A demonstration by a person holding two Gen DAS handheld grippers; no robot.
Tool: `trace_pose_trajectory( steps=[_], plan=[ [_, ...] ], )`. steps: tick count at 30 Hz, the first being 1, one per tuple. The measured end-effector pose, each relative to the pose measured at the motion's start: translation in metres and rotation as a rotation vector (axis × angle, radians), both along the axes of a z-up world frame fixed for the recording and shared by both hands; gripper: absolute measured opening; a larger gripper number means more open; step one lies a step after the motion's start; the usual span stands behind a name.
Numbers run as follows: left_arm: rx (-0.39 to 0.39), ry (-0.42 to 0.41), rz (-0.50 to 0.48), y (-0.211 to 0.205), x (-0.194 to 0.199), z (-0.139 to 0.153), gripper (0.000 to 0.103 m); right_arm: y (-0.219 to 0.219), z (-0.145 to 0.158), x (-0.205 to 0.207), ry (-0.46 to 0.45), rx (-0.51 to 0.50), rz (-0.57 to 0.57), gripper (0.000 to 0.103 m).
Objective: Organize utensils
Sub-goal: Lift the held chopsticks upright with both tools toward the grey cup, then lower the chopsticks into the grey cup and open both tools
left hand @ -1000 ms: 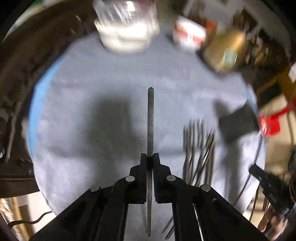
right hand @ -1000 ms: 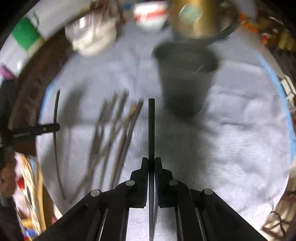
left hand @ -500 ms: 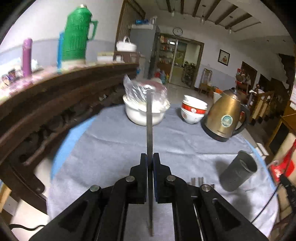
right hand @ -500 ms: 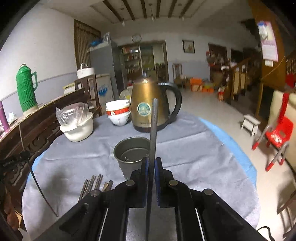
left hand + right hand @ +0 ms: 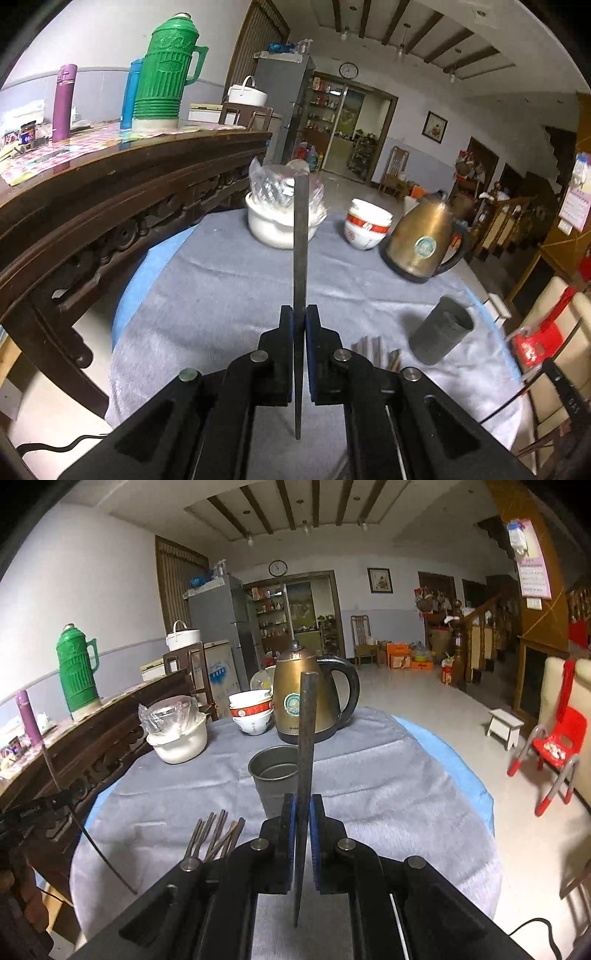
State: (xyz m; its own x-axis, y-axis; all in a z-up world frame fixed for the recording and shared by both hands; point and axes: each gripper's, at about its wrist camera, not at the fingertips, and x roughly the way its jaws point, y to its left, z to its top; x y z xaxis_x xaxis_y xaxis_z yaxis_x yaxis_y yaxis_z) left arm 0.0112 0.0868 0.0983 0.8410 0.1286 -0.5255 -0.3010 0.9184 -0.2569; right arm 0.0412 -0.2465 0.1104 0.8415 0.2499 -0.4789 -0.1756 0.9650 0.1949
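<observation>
I see the left gripper [image 5: 299, 317] jaws clamped on a dark flat utensil [image 5: 301, 236], standing vertical at frame center. Right gripper [image 5: 302, 805] jaws likewise clamped on a second utensil [image 5: 306, 734], also vertical, mid-frame. Grey holder cup [image 5: 275, 775] sits upright on the grey tablecloth [image 5: 388, 794], just behind the right fingers. Loose utensil bundle [image 5: 216, 834] lies lower left, near the cup. Brass kettle [image 5: 306, 698] behind the cup.

Both wrist views low over the table [image 5: 229, 280], facing the room, sharing the kettle [image 5: 306, 701].
</observation>
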Motion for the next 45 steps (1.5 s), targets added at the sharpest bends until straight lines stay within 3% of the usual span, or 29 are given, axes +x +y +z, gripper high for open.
trace_pose_trajectory(
  steps=[8,15,19,24,33,45],
  plan=[
    [-0.088,-0.104,-0.083,-0.011,0.022,0.052,0.006,-0.027,0.046,0.013,-0.090,0.128,-0.039,0.008],
    [-0.124,-0.178,-0.176,-0.049,0.070,0.089,0.006,-0.028,0.092,0.047,-0.207,0.186,-0.052,0.008],
    [-0.143,-0.187,-0.220,-0.073,0.104,0.100,0.006,-0.019,0.101,0.075,-0.225,0.198,-0.048,0.008],
    [-0.117,-0.159,-0.271,-0.103,0.141,0.096,0.006,0.002,0.089,0.116,-0.181,0.169,-0.026,0.008],
    [-0.060,-0.016,-0.337,-0.136,0.192,0.047,0.006,0.018,0.034,0.162,-0.030,0.090,0.027,0.008],
    [-0.022,0.105,-0.385,-0.147,0.207,0.014,0.007,0.025,-0.003,0.188,0.102,0.035,0.081,0.008]
  ],
)
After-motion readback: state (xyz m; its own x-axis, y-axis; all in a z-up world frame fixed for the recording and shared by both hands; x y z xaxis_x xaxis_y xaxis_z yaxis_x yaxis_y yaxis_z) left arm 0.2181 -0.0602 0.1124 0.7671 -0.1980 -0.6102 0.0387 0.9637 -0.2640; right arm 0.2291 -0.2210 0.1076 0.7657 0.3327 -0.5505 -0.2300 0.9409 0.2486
